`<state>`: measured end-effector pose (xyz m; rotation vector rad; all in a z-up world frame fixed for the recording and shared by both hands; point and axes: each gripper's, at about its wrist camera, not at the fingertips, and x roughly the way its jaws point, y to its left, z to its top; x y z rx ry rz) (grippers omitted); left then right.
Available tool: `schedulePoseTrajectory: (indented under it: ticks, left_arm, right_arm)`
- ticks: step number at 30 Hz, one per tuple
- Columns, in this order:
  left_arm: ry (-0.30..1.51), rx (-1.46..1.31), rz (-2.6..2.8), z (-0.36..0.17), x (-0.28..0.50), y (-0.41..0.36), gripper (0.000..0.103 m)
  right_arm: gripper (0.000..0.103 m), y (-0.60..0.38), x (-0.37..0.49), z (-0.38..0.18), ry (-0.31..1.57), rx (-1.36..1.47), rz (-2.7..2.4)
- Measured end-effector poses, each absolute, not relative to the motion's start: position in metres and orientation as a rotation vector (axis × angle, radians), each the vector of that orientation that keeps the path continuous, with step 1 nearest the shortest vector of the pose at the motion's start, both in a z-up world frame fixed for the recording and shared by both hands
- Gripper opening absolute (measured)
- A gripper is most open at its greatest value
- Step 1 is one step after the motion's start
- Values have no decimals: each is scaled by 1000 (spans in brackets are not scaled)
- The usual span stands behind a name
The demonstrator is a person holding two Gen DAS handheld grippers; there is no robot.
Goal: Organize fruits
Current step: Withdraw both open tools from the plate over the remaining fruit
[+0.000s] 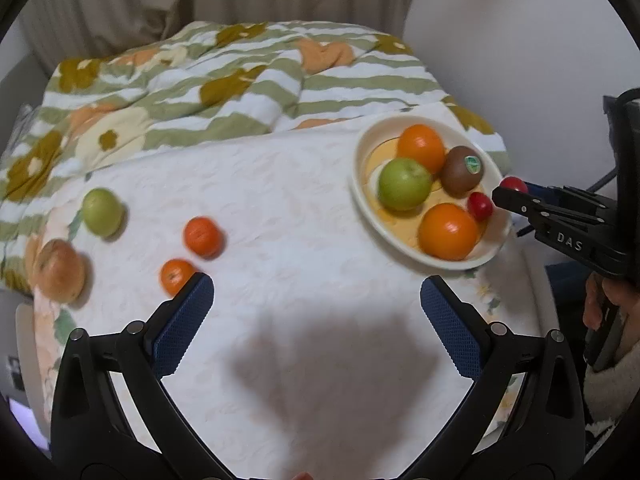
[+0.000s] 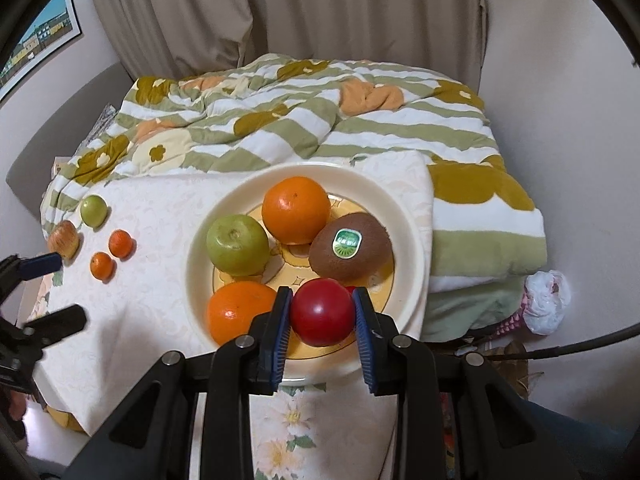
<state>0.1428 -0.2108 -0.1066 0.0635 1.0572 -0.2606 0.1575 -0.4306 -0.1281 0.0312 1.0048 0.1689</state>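
Over the plate's near rim | right gripper clamps a red tomato, likely to gather it with fruit already in the plate | left gripper hangs wide open, empty, above the white cloth | loose mandarins wait at left

Plate: glossy smooth ceramic-look. Tomato: shiny, smooth. Kiwi: matt, fuzzy, w/ glossy sticker. Tablecloth: matt embossed cloth. Gripper pads: ribbed blue rubber-look.
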Motion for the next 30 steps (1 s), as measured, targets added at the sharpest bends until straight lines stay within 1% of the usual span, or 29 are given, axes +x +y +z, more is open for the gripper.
schedulePoseTrajectory:
  ticks: [4, 14, 15, 16, 17, 18, 19, 20, 22, 23, 24, 30]
  left_arm:
    - [1059, 65, -214, -107, 135, -197, 103]
    - [1057, 28, -165, -107, 120, -180, 103]
    - [1053, 27, -163, -106, 119, -180, 103]
    - [1048, 25, -161, -106, 117, -180, 103]
    - [1047, 24, -160, -106, 117, -180, 103]
    - [1046, 22, -159, -106, 116, -179, 103]
    - [1045, 18, -156, -107, 114, -178, 103]
    - [1045, 14, -154, -108, 113, -177, 103]
    - [1044, 1, -149, -110, 111, -174, 103]
    - [1043, -5, -147, -110, 110, -173, 103]
    - [1041, -10, -145, -110, 109, -172, 103]
    - [1009, -27, -131, -103, 103, -166, 103]
  right_arm:
    - [28, -432, 161, -138, 1011, 48, 183]
    - [28, -428, 160, -133, 991, 51, 222]
    - [32, -428, 159, -133, 985, 49, 222]
    - [47, -428, 159, -132, 981, 49, 222]
    - [56, -428, 158, -131, 976, 50, 230]
    - [70, -427, 157, -131, 970, 52, 232]
    - [80, -427, 156, -129, 956, 51, 230]
    - [84, -427, 154, -128, 944, 48, 225]
    - [98, -426, 152, -126, 924, 40, 218]
    - [102, -425, 151, -125, 920, 37, 216]
    - [102, -425, 150, -124, 916, 33, 214]
    - [102, -423, 146, -115, 901, 14, 215]
